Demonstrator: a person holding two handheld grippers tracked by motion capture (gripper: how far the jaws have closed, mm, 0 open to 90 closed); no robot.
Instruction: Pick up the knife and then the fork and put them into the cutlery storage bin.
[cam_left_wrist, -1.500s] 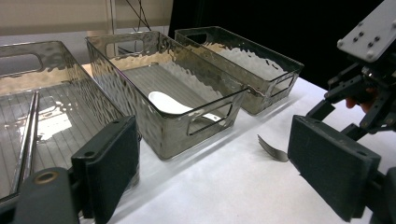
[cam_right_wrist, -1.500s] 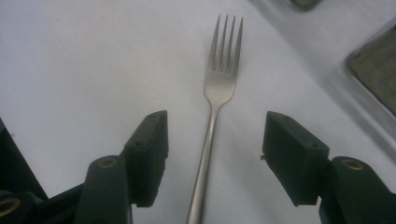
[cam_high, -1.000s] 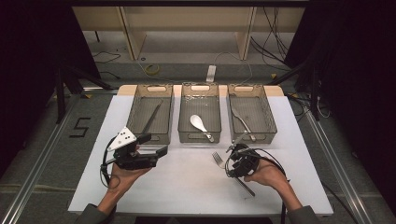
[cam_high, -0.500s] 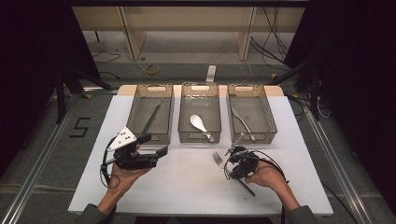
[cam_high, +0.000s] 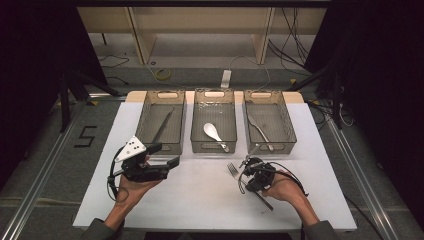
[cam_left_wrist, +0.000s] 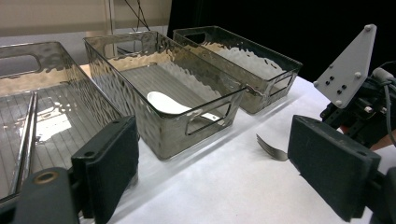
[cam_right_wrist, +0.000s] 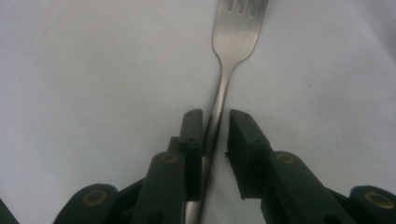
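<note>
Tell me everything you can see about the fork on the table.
The fork looks like dull grey metal, with tines at one end and a slim handle. It lies flat on the white table, in front of the three clear bins, tines toward them. The right gripper straddles its handle. The jaws have just been closing: one pad seems to touch the handle, the other stands a small gap off. Not yet lifted.
</note>
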